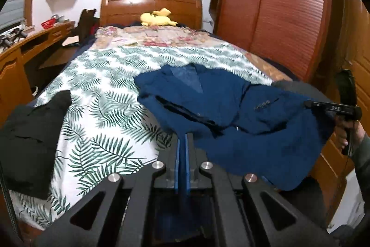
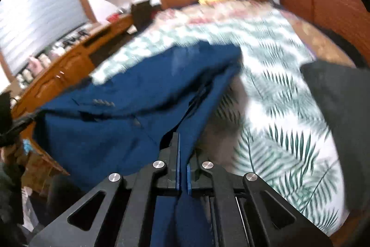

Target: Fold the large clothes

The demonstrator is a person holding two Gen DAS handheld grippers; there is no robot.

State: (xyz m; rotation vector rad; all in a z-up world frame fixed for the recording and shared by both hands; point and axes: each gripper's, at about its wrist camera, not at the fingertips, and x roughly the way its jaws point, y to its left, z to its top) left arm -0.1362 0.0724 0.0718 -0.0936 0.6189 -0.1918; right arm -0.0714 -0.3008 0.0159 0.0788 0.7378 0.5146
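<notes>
A navy blue suit jacket (image 1: 231, 105) hangs stretched between two hand-held grippers above the near end of a bed (image 1: 111, 85) covered with a palm-leaf print sheet. The left gripper (image 1: 183, 138) has its jaws closed flat on the jacket's near hem, the blue cloth running down between the two blue pads and out behind them. From there the jacket spreads away and to the right, its lapels and collar opening lying toward the headboard (image 1: 151, 7), the far part resting on the sheet. A sleeve cuff with a row of buttons (image 1: 262, 105) lies across the front panel.

The right gripper (image 2: 182, 142) likewise has its jaws pinched shut on a fold of the same jacket (image 2: 129, 94), the fabric threaded between the pads and hanging below them. In the left wrist view this gripper appears at the far right edge, held by a hand (image 1: 346, 131), with the jacket's edge reaching up to its tip. The right wrist view is blurred.

A black garment (image 1: 30, 140) lies crumpled on the bed's left side, apart from the jacket. A yellow plush toy (image 1: 157, 17) sits by the headboard.
</notes>
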